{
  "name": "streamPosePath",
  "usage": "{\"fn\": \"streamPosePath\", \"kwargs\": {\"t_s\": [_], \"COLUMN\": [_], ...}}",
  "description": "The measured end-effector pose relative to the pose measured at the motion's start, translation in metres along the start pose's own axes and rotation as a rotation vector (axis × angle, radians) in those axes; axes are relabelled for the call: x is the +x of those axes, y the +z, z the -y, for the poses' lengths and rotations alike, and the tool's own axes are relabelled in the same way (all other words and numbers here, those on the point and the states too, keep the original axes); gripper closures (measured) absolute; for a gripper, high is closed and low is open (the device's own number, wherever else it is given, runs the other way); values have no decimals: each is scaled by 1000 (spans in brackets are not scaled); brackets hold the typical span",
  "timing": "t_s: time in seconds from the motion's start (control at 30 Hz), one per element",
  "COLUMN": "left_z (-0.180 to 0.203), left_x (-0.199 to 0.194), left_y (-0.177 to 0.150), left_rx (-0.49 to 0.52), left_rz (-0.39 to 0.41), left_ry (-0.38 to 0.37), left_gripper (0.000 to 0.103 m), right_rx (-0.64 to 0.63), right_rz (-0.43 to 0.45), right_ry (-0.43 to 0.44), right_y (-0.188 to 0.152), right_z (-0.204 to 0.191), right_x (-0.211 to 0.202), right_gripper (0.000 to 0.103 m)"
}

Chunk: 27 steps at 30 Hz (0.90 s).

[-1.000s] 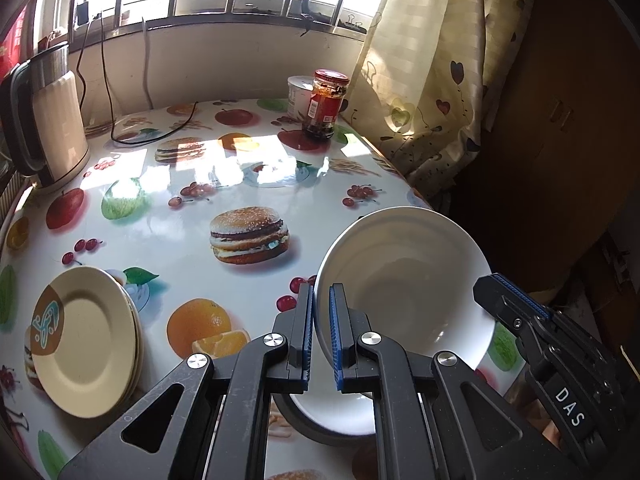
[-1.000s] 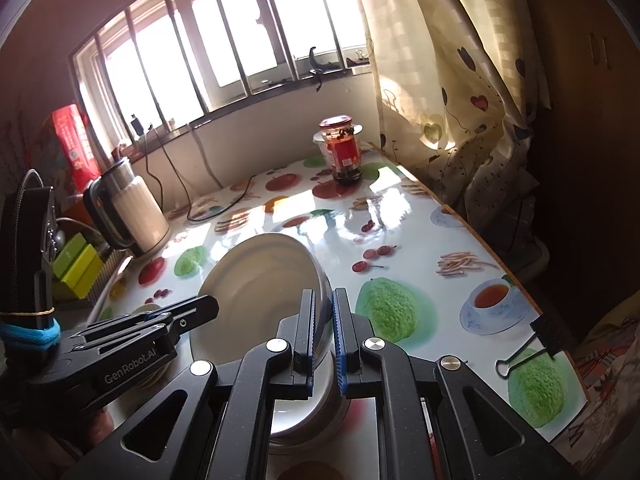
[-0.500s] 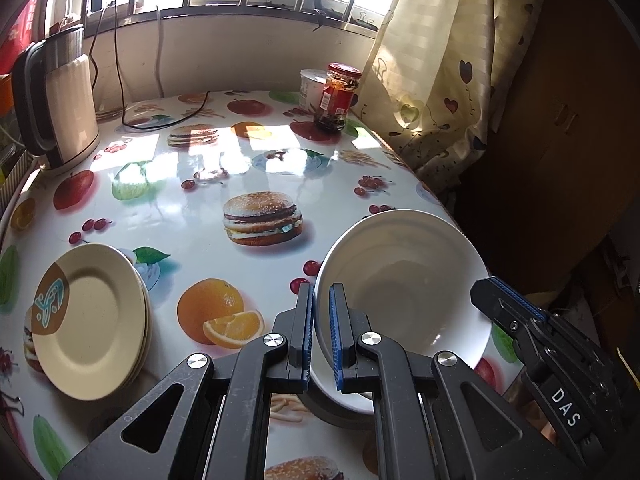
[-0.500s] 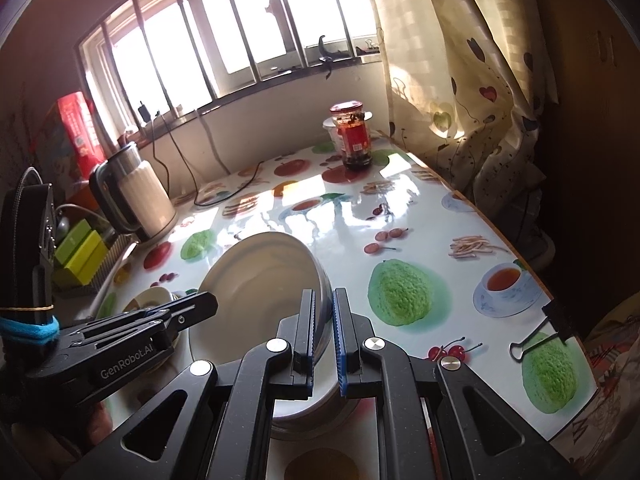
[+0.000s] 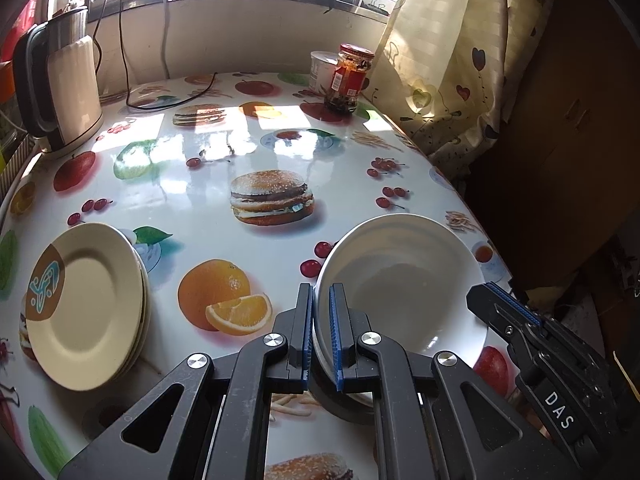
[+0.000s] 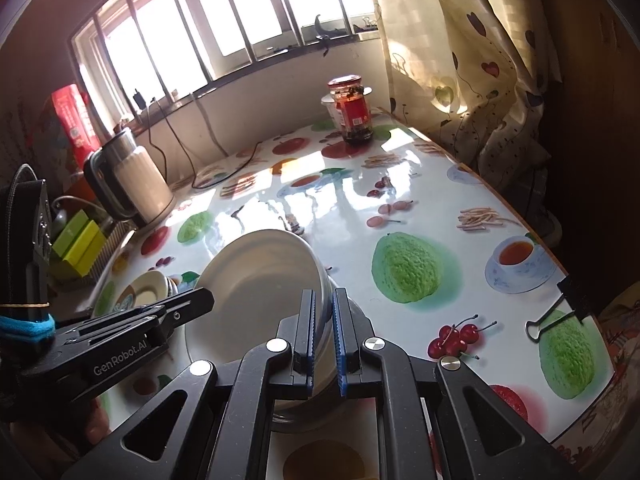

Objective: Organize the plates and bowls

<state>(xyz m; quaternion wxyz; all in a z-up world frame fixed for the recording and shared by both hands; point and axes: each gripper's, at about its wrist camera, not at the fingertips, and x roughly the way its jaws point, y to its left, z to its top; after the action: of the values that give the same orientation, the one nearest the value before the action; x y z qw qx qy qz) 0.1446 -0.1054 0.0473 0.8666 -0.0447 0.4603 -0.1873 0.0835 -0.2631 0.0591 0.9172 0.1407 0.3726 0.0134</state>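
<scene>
Nearest the cameras, a white bowl [image 5: 404, 292] is pinched at two points of its rim: the left gripper [image 5: 320, 336] is clamped on the near-left edge, and the right gripper [image 6: 324, 340] is clamped on the opposite edge, each with a blue-padded finger inside the rim and one outside. The bowl is tilted, its hollow facing the left wrist camera, and a dark round base shows beneath it; whether it touches the tabletop [image 5: 208, 184] cannot be told. It sits at the near right of the tabletop, close to the edge. To the left, well apart from the bowl, a stack of cream plates [image 5: 84, 304] lies flat, the top one marked with a brown and blue patch. The glossy cloth between is printed with an orange, a burger and cherries. Farther left stands an electric kettle [image 5: 60, 92] with its cord. At the far right, by the curtain [image 5: 448, 52], a red-lidded jar [image 5: 350, 78] stands just in front of a white tub [image 5: 322, 70].
</scene>
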Motion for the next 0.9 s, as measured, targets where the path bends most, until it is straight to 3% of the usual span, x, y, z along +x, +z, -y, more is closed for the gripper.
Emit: {"fn": "streamPosePath", "kwargs": {"t_s": [0.9], "left_z": [-3], "left_x": [-2], "left_y": [0], "left_rx": [-32], "left_rz": [-23], "left_ry": [-19], "left_gripper": [95], "right_rx": [73], "right_rz": [-54], "right_ry": [38], "right_y": [-1], "right_z": [14], "right_x": [11], "right_gripper": [94]}}
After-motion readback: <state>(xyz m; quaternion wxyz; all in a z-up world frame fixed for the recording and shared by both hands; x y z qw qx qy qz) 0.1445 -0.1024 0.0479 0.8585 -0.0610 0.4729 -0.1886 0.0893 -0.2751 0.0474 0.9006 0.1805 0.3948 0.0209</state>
